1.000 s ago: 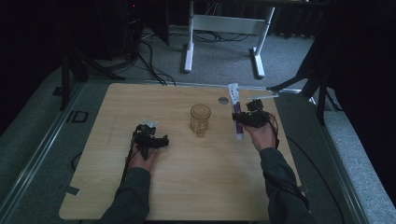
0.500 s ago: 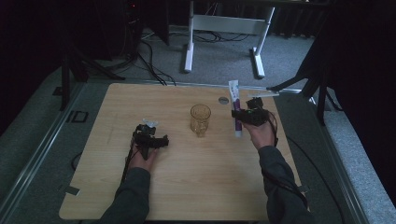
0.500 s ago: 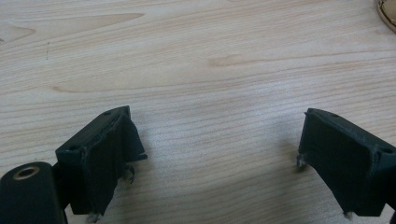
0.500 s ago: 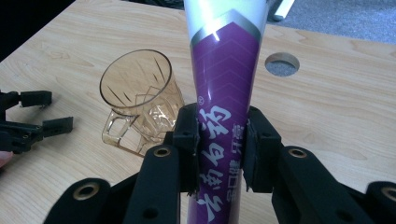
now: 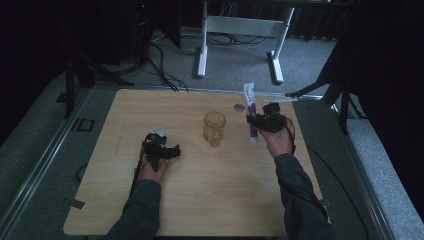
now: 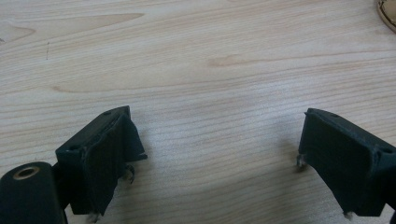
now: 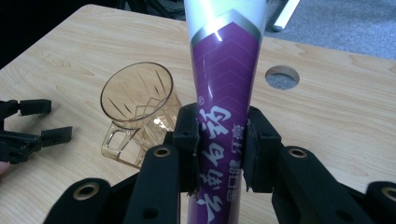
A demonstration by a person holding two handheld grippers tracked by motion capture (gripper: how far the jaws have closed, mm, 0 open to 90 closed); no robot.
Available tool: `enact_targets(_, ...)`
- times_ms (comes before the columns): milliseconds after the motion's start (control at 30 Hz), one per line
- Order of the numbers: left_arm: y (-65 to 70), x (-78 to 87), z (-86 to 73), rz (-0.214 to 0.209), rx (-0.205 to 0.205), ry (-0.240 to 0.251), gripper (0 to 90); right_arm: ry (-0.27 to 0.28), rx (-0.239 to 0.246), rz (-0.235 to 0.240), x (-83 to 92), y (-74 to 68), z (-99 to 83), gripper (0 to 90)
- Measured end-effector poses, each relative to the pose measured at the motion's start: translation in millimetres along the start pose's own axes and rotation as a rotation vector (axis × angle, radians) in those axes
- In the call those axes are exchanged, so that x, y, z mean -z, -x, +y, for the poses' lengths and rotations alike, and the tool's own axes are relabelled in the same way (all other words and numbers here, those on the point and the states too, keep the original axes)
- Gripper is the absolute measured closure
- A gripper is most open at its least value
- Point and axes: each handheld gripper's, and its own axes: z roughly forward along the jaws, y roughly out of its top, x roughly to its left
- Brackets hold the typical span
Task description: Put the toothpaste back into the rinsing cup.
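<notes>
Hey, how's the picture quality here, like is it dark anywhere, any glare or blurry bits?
High view: dim overall, the surroundings nearly black, the wooden table lit best. Right gripper view: bright and sharp, with white glare on the upper part of the purple tube and glints in the glass cup. Left gripper view: evenly lit wood grain, soft shadows beside the open left gripper, whose jaws look slightly soft.

left tool jaws apart, right tool clamped

Your purple-and-white toothpaste tube stands nearly upright at the right, just beside the amber glass mug mid-counter.
</notes>
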Motion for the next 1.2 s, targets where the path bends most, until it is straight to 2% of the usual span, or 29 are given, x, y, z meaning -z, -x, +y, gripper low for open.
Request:
enact_targets(700,0.0,0.0,0.0,0.000,0.001,0.000,10.2,0.058,0.014,-0.014,-1.9,-1.4,7.8,70.6)
enact_targets(1200,0.0,0.0,0.0,0.000,0.000,0.000,10.2,0.098,-0.001,-0.017,-3.8,-0.2,10.1,70.6)
